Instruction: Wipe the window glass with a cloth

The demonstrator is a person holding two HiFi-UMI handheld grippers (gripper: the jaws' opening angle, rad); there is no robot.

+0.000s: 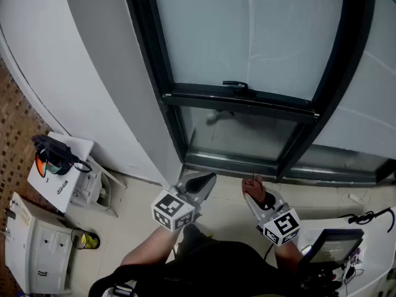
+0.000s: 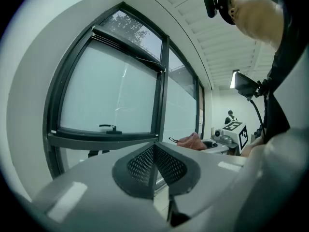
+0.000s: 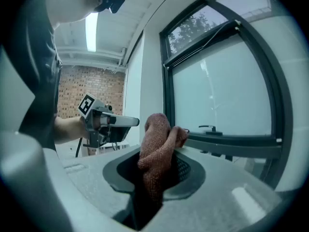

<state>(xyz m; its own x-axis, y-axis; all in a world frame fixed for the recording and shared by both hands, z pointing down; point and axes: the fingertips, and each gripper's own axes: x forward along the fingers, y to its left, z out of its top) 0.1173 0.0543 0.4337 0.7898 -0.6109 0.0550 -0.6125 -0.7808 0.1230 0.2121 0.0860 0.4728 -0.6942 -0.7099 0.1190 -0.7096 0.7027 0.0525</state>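
Observation:
The window glass [image 1: 247, 36] is frosted, set in a dark frame with a black handle [image 1: 235, 85] on the lower bar. It also fills the left gripper view as the window glass [image 2: 106, 95] and the right gripper view as the window glass [image 3: 222, 91]. My right gripper [image 1: 252, 187] is shut on a reddish-brown cloth [image 3: 155, 151], which bunches up between its jaws; the cloth [image 1: 252, 183] shows small in the head view. My left gripper [image 1: 201, 181] is shut with nothing in it. Both grippers hang low, below the window's bottom pane [image 1: 241, 135].
A white wall [image 1: 74, 67] runs left of the window. White boxes [image 1: 59, 166] with dark goggles [image 1: 52, 153] on top and a white cabinet [image 1: 34, 246] stand at the lower left. A tablet [image 1: 334, 246] and cables [image 1: 371, 216] lie on a white surface at lower right.

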